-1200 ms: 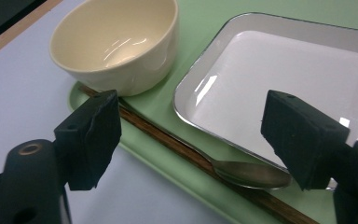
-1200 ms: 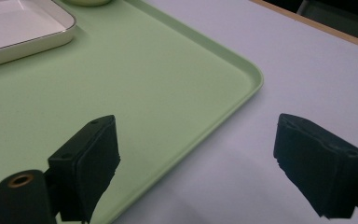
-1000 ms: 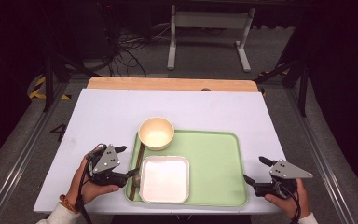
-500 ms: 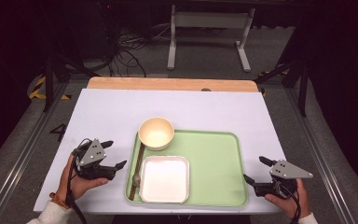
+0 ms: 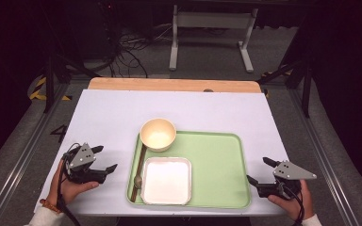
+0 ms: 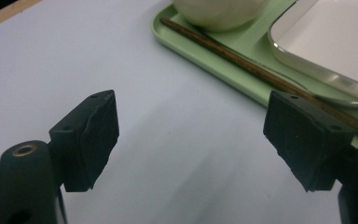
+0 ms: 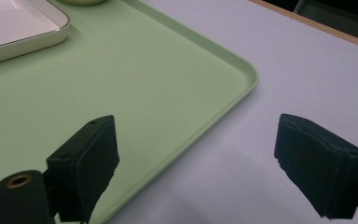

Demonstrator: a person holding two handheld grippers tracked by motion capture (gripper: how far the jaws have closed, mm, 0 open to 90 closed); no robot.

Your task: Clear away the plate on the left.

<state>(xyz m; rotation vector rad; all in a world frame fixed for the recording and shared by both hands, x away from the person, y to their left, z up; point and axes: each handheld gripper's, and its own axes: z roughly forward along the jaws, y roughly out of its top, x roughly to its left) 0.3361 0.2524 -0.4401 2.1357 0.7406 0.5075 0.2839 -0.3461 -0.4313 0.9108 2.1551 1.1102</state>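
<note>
**Tongs idle beside loaded tray**

Left tongs (image 5: 104,159) and right tongs (image 5: 259,170) are both released, grasping nothing, flanking the tray (image 5: 217,146) at the tabletop's (image 5: 108,113) near edge. Spoon (image 5: 138,165) lies along the tray's left rim, beside the dish (image 5: 166,180) and under the bowl (image 5: 158,134). Risk: lifting the spoon could tip the bowl or nudge the dish.

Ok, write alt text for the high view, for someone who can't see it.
A green tray on a white table holds a cream bowl, a white square dish and a wooden spoon along its left edge. A person's hands hold an open gripper at each side: the left gripper left of the tray, the right gripper at the tray's right edge.
</note>
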